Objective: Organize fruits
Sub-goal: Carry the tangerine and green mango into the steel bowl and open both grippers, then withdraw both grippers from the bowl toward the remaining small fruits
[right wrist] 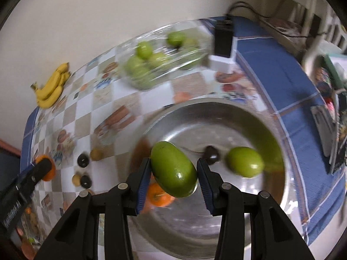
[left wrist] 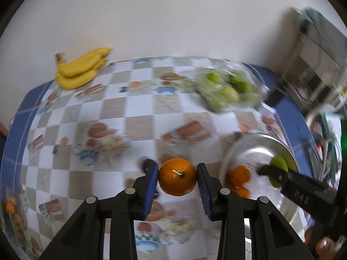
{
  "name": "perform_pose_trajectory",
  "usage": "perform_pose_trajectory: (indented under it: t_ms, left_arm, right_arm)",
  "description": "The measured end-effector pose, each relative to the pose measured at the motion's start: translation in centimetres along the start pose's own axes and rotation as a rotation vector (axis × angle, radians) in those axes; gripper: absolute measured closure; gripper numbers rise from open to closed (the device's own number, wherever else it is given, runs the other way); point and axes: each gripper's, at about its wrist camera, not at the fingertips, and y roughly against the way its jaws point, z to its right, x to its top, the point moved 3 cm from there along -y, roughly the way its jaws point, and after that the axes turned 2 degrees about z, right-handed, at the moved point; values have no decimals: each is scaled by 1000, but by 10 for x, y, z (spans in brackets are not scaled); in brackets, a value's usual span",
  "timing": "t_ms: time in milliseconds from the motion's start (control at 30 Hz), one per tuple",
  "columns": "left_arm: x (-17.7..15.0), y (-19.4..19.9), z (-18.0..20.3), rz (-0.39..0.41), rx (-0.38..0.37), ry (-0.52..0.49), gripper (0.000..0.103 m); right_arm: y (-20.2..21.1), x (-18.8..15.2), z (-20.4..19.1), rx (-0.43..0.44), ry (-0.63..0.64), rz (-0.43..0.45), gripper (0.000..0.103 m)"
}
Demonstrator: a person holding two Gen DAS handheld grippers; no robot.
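Tongs pinch fruit: left an orange, right a green fruit above the bowl rim.

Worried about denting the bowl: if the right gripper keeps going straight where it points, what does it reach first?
Probably the orange lying in the metal bowl, right under the green fruit the right gripper holds; depth is unclear.

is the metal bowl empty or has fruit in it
Has fruit. The metal bowl holds a green fruit and an orange, seen from the right wrist.

table w/ checked cloth | on it: bananas, clear bag, steel bowl
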Motion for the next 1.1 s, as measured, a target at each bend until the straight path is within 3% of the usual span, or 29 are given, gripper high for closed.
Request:
perform_pose_trajectory:
  t_ms: [333,500,800,1100]
  left_arm:
    - [-25,-15,86,-80,-85,-194,64]
    - [-43,-32,109,-150,-113,-254,64]
    - [-71,-60,126,-265,-129,-288,64]
    - [-80,-69,126,-298,-121,-271,61]
  right_arm:
    - [18,-3,37,-14,-61,17,58]
    - [6,-11,43,-23,-64,-31,58]
    - [-31,-28,51,-43,-79,-161,58]
    - [-32,-25,49,-36,-82,-161,58]
